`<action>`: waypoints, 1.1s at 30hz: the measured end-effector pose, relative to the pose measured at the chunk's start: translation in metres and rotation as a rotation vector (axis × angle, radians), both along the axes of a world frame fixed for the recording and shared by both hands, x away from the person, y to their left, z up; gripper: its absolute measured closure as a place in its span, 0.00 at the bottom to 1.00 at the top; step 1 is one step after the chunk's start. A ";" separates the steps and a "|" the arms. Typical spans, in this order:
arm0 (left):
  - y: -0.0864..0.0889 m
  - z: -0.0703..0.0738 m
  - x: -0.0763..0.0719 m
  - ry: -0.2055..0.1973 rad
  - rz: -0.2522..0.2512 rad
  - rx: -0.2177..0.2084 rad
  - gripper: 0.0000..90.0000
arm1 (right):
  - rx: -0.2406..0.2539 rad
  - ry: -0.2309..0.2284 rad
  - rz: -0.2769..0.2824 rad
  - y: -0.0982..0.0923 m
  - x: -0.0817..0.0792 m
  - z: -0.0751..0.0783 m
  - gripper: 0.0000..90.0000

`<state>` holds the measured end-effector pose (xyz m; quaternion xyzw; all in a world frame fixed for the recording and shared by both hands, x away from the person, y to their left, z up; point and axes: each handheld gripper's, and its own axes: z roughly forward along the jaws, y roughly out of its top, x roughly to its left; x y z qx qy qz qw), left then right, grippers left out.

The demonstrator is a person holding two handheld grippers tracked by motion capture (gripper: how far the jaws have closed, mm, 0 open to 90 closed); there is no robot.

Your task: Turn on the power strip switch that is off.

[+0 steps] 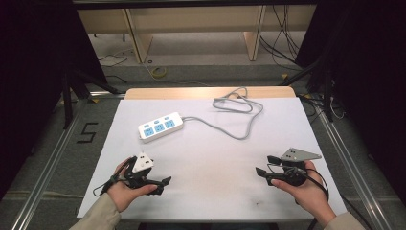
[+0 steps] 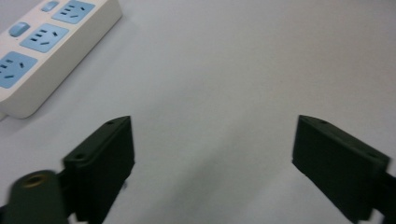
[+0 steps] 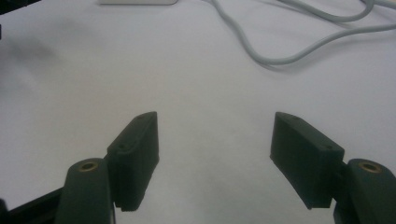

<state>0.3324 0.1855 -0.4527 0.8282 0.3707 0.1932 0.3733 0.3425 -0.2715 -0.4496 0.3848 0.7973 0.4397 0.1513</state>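
Both grippers (left (image 1: 160,183), right (image 1: 264,165)) gape near power strip (image 1: 161,127).

Power strip (image 2: 44,49) beyond spread fingers (image 2: 100,168)

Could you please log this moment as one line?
left tongs: open, empty | right tongs: open, empty | power strip: untouched, cable looped behind

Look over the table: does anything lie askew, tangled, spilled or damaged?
Nothing is spilled or damaged. The white power strip lies at a slant to the table edges, and its grey cable trails in loose loops towards the far edge. Both grippers are open and empty.
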 end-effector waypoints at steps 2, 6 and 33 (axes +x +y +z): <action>0.000 0.001 0.000 -0.002 -0.004 0.003 0.40 | -0.001 0.000 -0.005 -0.002 0.000 0.000 0.37; 0.002 0.005 0.003 0.004 0.041 0.005 0.77 | 0.002 -0.001 -0.008 -0.002 0.001 0.000 0.37; 0.002 0.017 0.044 0.040 0.156 0.010 1.00 | -0.023 0.010 0.003 0.005 0.002 -0.002 0.35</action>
